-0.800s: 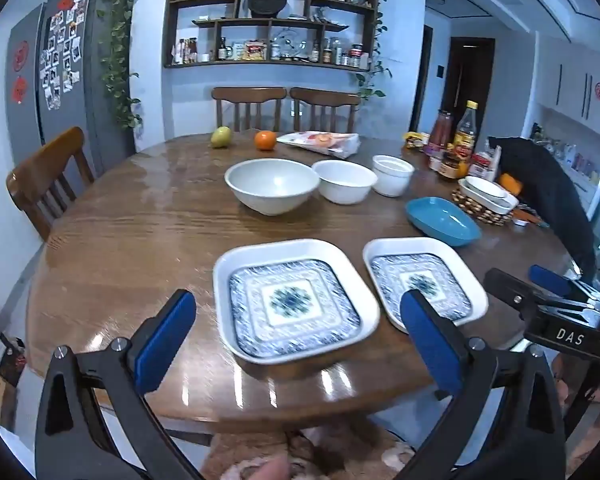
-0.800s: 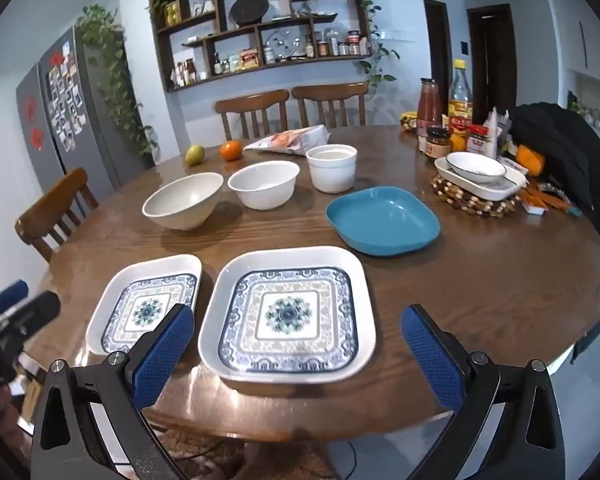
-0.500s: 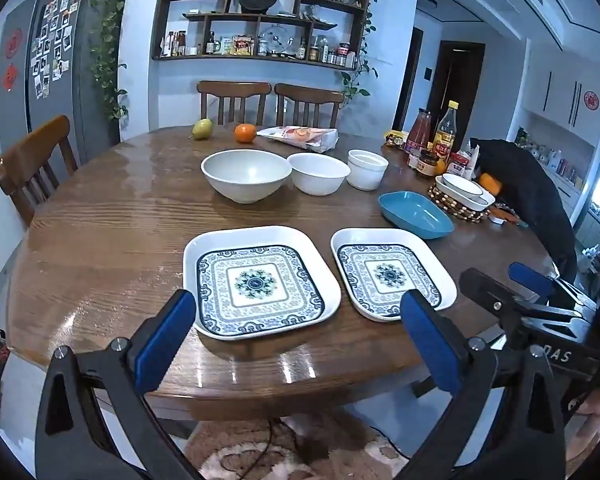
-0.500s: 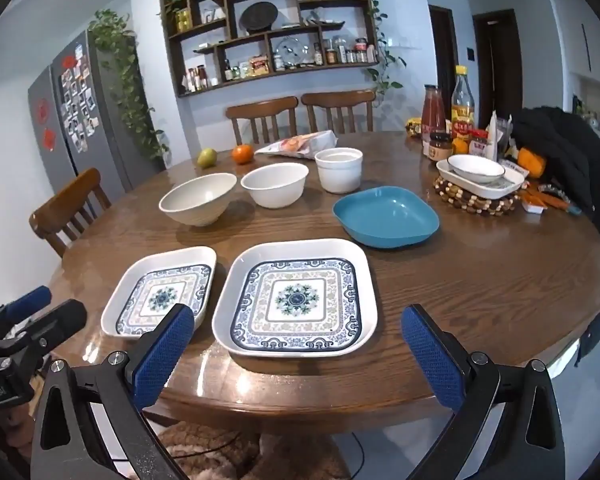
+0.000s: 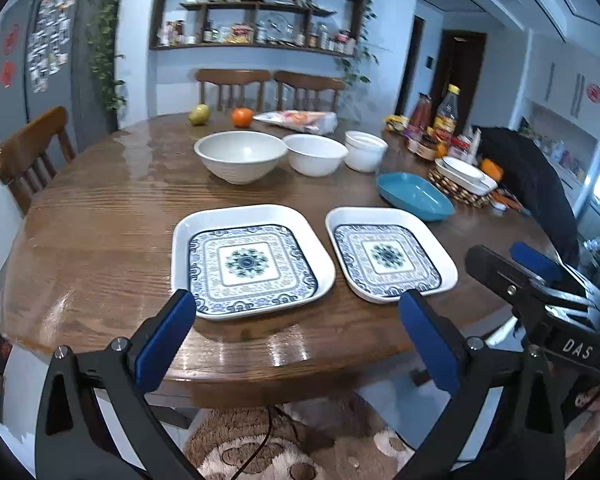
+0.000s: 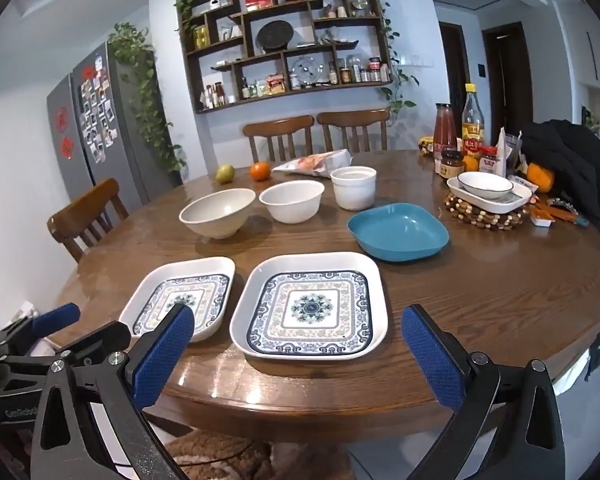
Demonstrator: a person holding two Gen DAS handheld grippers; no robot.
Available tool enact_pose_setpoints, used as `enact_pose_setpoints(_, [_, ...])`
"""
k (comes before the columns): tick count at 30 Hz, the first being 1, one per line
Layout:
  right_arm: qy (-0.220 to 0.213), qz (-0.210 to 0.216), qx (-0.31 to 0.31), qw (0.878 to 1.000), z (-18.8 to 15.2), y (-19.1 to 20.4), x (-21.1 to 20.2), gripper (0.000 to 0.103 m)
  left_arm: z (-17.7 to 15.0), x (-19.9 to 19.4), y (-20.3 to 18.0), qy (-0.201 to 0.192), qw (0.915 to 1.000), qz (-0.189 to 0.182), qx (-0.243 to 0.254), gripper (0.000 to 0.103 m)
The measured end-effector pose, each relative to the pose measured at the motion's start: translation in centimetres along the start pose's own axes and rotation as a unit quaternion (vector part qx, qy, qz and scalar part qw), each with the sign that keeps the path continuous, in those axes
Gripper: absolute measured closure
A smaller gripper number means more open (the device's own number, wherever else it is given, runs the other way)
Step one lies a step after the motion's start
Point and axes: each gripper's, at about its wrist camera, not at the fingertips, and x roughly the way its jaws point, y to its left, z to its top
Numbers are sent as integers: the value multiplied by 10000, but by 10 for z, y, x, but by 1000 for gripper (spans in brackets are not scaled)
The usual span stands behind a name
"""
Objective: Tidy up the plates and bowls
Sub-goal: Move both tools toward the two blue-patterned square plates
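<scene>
The left gripper (image 5: 296, 340) was spread wide and held nothing; its 2 blue pads hung short of the desk's near edge, touching no dish. Framed between those pads and just ahead sat the larger patterned plate (image 5: 252, 260). The right gripper (image 6: 300, 348) was likewise fully released and empty, clear of the desk, with the smaller patterned plate (image 6: 312, 308) lying straight ahead between its pads. Each gripper seemed lined up on its own plate, which reads as a setup for a pick, though neither had closed in yet.

The 2 patterned plates lay side by side, close but apart, near the desk's (image 5: 100, 232) front rim, probably so that either could be reached from the edge. Beyond the right gripper's plate, farther and to its right, rested the blue dish (image 6: 398, 230). Farther still, 3 white bowls stood in a row: the wide bowl (image 6: 218, 212) left, the medium bowl (image 6: 292, 202) in the middle, the straight-sided cup bowl (image 6: 354, 186) right. That graded row suggested nesting was intended, and nothing had been stacked. Fruit, a snack bag and bottles sat well back.
</scene>
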Motion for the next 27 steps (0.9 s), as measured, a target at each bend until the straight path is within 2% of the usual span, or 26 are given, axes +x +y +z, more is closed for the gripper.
enact_pose_setpoints(5, [75,51,-23,10000,12,-1,5,0,14,1,5,-86,9999,-32,44,2])
enact_pose_setpoints(7, [-53,54,-25,10000,18,0,5,0,19,7,8,-122,9999,56,-26,2])
enact_pose_setpoints(9, [-97,-70,11,9999,21,-1,11,0,20,15,11,-48,10000,72,-40,3])
enact_pose_setpoints(12, [-38,-134,101,9999,25,-2,21,0,16,26,18,26,9998,-146,-132,2])
enact_pose_setpoints(14, [-132,-80,111,9998,23,-4,24,0,14,32,24,19,9997,-60,-246,3])
enact_pose_setpoints(16, [-189,-217,165,9995,23,-7,27,0,15,40,28,174,9995,90,-228,5])
enact_pose_setpoints(18, [-149,-389,188,9990,22,-9,31,0,18,39,32,160,9996,-91,-221,5])
enact_pose_setpoints(20, [-183,-147,334,9992,22,-15,32,0,22,37,34,25,9996,-180,-216,5])
enact_pose_setpoints(22, [-82,-33,420,9991,24,-19,37,0,29,42,33,149,9998,-2,-124,5])
enact_pose_setpoints(24, [8,-173,410,9990,26,-20,44,0,32,44,34,166,9997,98,-128,5])
enact_pose_setpoints(27, [-23,-194,450,9988,24,-21,47,0,31,41,39,41,9996,-32,-285,5])
